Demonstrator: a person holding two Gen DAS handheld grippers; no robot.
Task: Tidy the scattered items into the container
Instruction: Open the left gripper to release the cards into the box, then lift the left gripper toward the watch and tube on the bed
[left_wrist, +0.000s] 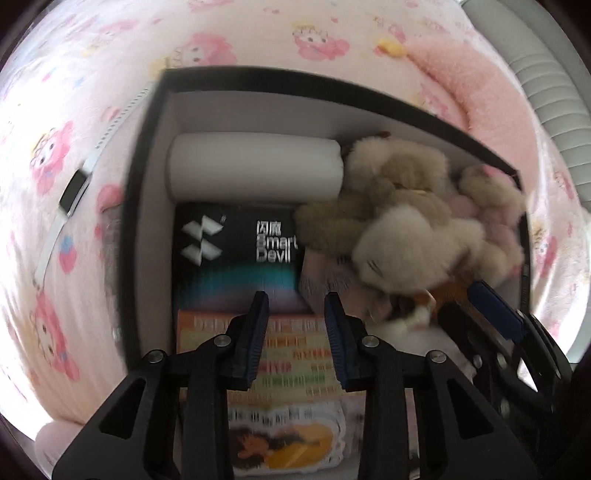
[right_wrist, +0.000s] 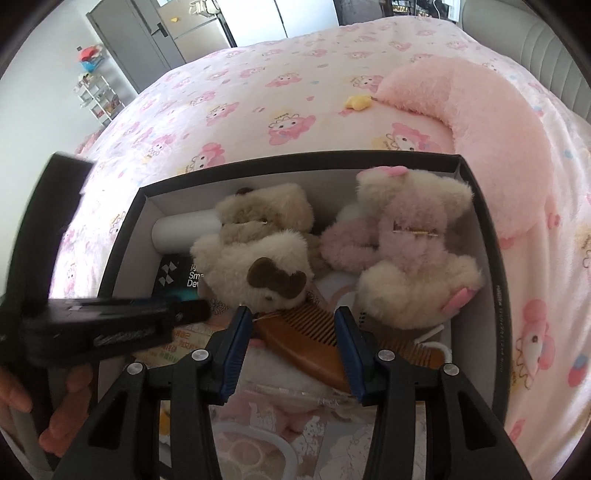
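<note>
Beside the black box (left_wrist: 147, 155), a white watch (left_wrist: 70, 195) is seen on the bed (right_wrist: 258, 92); nothing is held by either gripper's parted fingers, left (left_wrist: 297, 306) or right (right_wrist: 293, 321), above crowded plush clips (right_wrist: 258, 251).

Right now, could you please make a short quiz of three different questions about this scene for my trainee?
1. True or false: the smartwatch lies inside the black box.
2. Which item lies between the right tongs? A) wooden comb B) white roll C) pink pillow
3. Fill in: the left tongs hover over the black box, open and ____.

Key: 1 false, it lies on the bed sheet beside the box; 2 A; 3 empty.
</note>
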